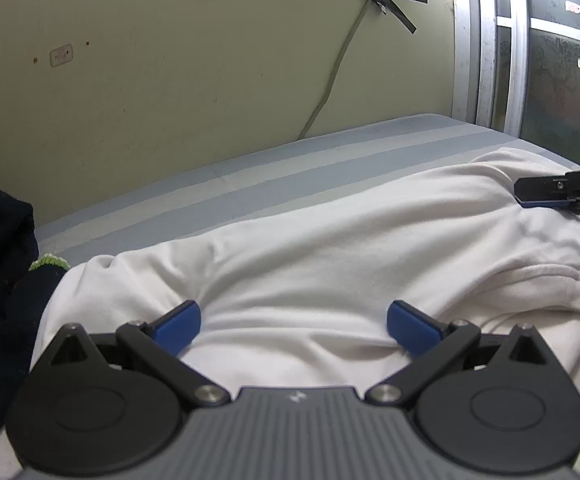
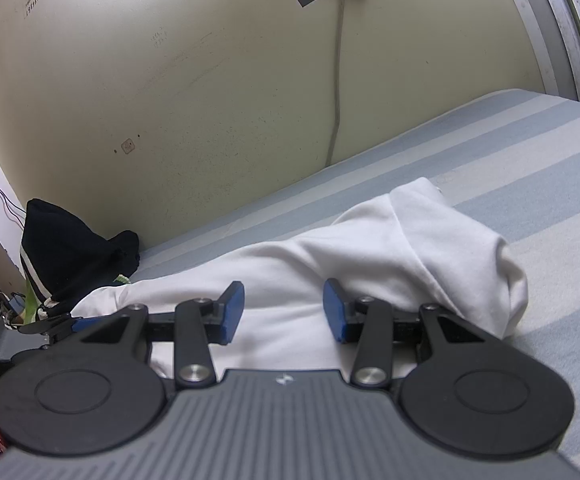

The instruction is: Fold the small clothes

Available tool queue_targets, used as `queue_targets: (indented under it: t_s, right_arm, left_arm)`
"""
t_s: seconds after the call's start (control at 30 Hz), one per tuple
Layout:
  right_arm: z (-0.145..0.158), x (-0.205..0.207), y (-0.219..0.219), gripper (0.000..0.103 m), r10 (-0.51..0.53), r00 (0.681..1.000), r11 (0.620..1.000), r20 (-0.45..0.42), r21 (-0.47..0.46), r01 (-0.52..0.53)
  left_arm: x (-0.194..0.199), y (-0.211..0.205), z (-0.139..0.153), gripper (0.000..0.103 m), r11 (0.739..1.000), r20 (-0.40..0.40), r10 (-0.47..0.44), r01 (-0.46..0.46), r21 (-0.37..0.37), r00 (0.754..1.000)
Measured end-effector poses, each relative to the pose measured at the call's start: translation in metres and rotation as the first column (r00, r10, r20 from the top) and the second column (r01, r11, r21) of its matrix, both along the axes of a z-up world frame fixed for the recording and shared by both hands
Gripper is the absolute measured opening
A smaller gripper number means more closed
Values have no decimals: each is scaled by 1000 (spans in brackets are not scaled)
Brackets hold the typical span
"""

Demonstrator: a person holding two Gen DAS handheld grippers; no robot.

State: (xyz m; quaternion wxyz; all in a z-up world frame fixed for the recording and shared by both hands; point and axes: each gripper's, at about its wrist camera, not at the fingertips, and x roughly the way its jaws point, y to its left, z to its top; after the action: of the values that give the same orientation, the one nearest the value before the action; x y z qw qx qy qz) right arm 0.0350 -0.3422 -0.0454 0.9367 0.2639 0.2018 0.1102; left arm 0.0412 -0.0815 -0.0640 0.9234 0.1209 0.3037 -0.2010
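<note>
Presently the white garment lies bunched across the striped bed, the left claw wide and the right claw half-open over it, neither gripping, apparently poised to take hold for a fold.

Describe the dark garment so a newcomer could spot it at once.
Start at the striped bed along the yellow wall. A white garment lies across it; past its far end, against the wall, sits the dark garment. It alone is near-black and heaped up, with a green-edged bit beside it.
</note>
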Motion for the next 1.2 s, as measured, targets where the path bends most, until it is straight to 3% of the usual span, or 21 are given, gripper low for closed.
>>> queue_targets:
  t_s: [1.2]
  right_arm:
    - [0, 0, 1, 47, -2, 1000, 1000, 0, 0, 2]
  left_arm:
    - [4, -4, 0, 103, 1000, -20, 2, -2, 5, 1000]
